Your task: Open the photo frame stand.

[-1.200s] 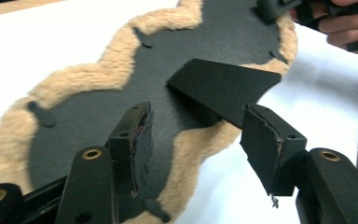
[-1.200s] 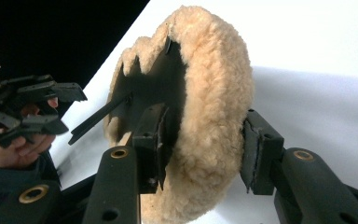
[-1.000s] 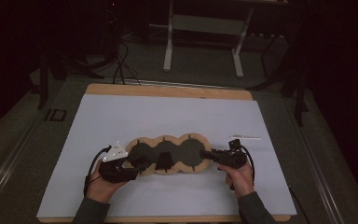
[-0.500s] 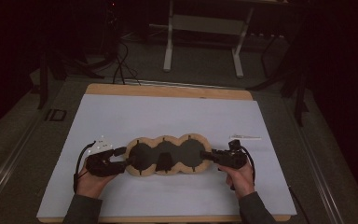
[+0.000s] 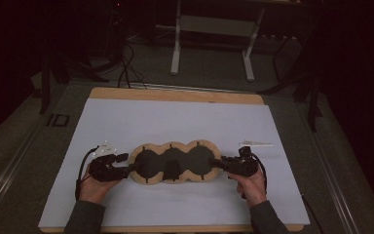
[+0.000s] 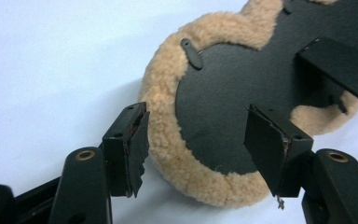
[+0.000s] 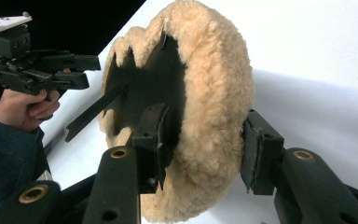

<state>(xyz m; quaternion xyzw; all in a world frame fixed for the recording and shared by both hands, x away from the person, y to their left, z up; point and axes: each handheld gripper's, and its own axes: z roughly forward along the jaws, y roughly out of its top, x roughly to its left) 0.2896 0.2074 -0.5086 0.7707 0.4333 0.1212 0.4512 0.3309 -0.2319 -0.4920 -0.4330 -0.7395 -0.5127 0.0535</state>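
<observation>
Fleece pad (image 5: 174, 161) flat on surface (image 5: 175, 122); right gripper (image 5: 224, 163) clamps 3 o'clock rim as anchor; left gripper (image 5: 126, 170) jaws, just opening, stand wide off 9 o'clock rim.

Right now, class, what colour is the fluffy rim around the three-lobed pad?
Tan, a light beige fleece rim around a black centre; the left gripper view shows it best.

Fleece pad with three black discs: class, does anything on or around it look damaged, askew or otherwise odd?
Nothing is spilled. The fleece pad lies roughly straight on the white sheet. The left gripper has frayed pads, chipped at their edges. A small white object lies loose beside the right gripper.
</observation>
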